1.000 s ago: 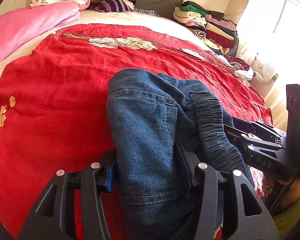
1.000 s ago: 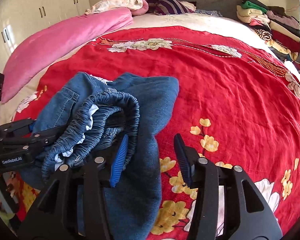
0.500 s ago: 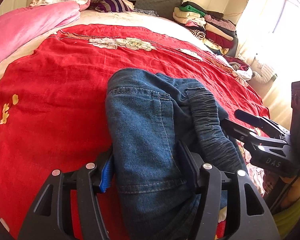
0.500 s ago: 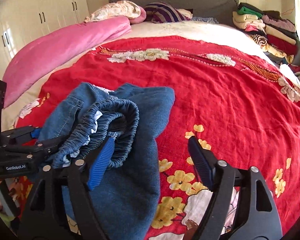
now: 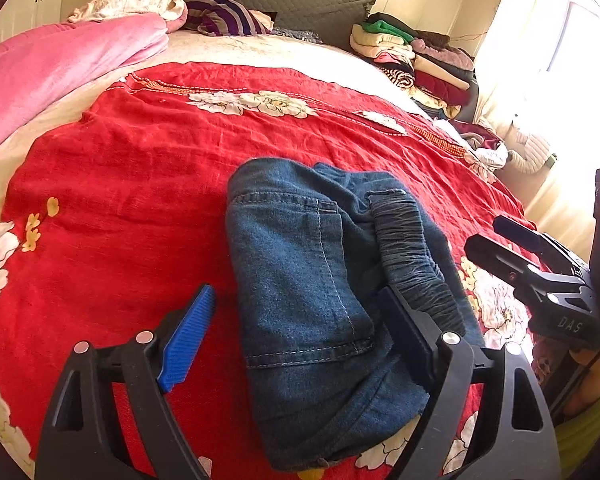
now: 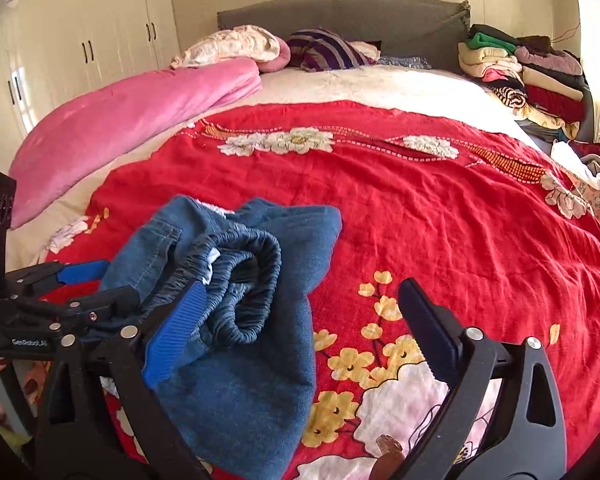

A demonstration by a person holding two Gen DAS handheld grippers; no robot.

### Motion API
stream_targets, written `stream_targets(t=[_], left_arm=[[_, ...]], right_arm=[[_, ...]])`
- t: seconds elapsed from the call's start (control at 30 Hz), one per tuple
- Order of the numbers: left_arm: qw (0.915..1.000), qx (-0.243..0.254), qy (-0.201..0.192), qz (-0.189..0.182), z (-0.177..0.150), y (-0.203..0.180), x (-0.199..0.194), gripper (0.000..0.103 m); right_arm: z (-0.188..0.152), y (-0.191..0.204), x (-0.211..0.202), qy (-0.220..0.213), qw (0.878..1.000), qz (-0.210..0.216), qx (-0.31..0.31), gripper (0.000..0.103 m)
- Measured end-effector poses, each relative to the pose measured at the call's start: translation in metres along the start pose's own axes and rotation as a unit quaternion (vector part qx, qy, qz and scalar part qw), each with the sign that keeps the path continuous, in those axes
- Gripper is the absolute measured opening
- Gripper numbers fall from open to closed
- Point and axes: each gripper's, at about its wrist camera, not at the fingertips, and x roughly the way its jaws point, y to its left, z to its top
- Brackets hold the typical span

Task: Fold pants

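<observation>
**Pants folded into a bundle, both grippers letting go**

The blue denim pants lie as a compact folded bundle on the red floral bedspread, toward six o'clock in the left wrist view, elastic waistband turned up at the bundle's three o'clock side. The left gripper has just been opening; its jaws stand wide with the bundle between them, the blue pad clear of the cloth. The right gripper has also just been opening and stands wide, mostly over bare bedspread at the bundle's three o'clock edge. The folding looks essentially done; the waistband end bunches loosely, so perhaps a final smoothing or setting aside remains.

Readable writing: "DAS" on the right gripper's body in the left view, "GenRobot.AI" on the left gripper's body in the right view.
</observation>
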Motion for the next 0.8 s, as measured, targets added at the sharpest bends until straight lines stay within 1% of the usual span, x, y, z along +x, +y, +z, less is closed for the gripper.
stream_targets(t=[0.07,0.2,0.53,0.63,0.8], left_arm=[[1.0000,-0.001,-0.003,0.004,0.001,0.000,-0.004,0.094],[0.9999,-0.002,-0.010,0.005,0.002,0.000,-0.011,0.098],[0.9988,0.012,-0.037,0.029,0.002,-0.006,-0.037,0.099],[0.9977,0.018,-0.051,0.040,0.000,-0.007,-0.050,0.099],[0.9960,0.030,-0.064,0.055,-0.008,-0.011,-0.071,0.099]], right_arm=[[0.002,0.001,-0.005,-0.010,1.000,0.004,0.000,0.094],[0.006,0.004,-0.015,-0.026,1.000,0.005,-0.003,0.094],[0.009,0.010,-0.041,-0.051,0.999,0.001,-0.006,0.094],[0.008,0.012,-0.054,-0.062,0.998,0.001,-0.009,0.094],[0.003,0.016,-0.076,-0.076,0.997,-0.002,-0.018,0.094]])
